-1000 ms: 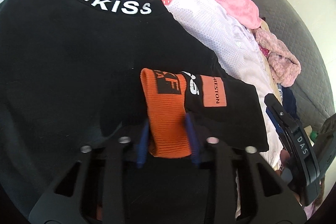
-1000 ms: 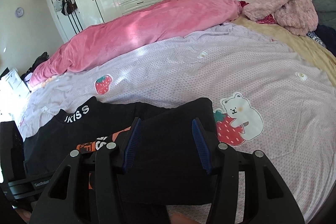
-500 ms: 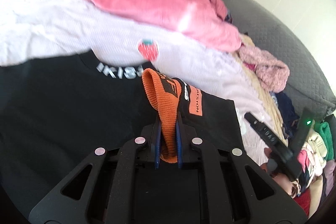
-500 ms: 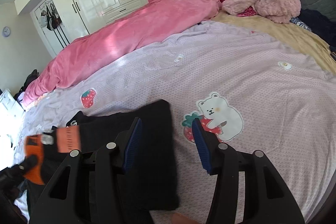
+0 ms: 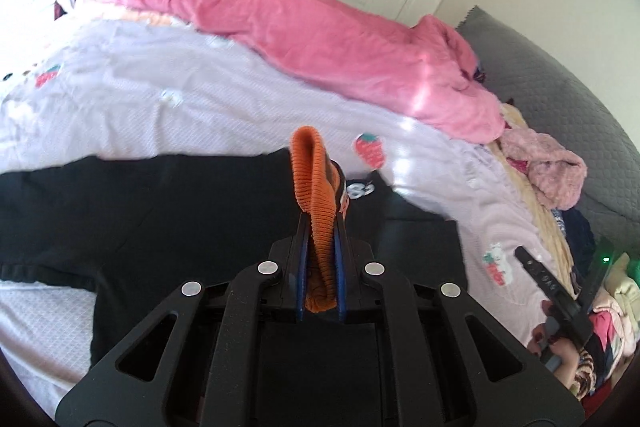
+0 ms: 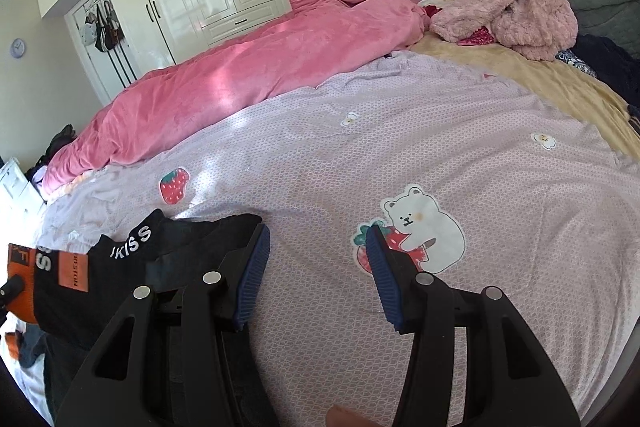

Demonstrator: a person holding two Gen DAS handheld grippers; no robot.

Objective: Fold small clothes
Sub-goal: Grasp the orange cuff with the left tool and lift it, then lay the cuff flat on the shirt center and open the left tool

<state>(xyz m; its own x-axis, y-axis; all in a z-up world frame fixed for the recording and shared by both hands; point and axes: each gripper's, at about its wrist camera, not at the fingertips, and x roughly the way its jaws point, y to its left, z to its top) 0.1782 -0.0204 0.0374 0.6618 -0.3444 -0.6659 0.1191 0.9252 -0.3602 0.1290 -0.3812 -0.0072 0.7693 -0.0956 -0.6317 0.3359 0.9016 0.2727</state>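
The black top lies spread on the bed, on the lilac sheet near its front edge, and it has shifted most. A second ago its orange cuff lay flat on the black cloth between open jaws; now the left hand-held gripper has clamped shut on that cuff and lifted it, so the sleeve stands up off the body of the top. That reads as the start of a sleeve fold: the cuff probably has to be carried across the chest and laid down there.

The right hand-held gripper has barely moved. Its jaws stand about half open with nothing between them, hovering over bare sheet just beside the top's near edge.

Much is hard to make out. The black cloth swallows its own creases, so where the sleeve joins the body is unclear. The left view is motion-blurred, and the gripper body hides the top's lower part. In the right view the top is cut off at the left edge.
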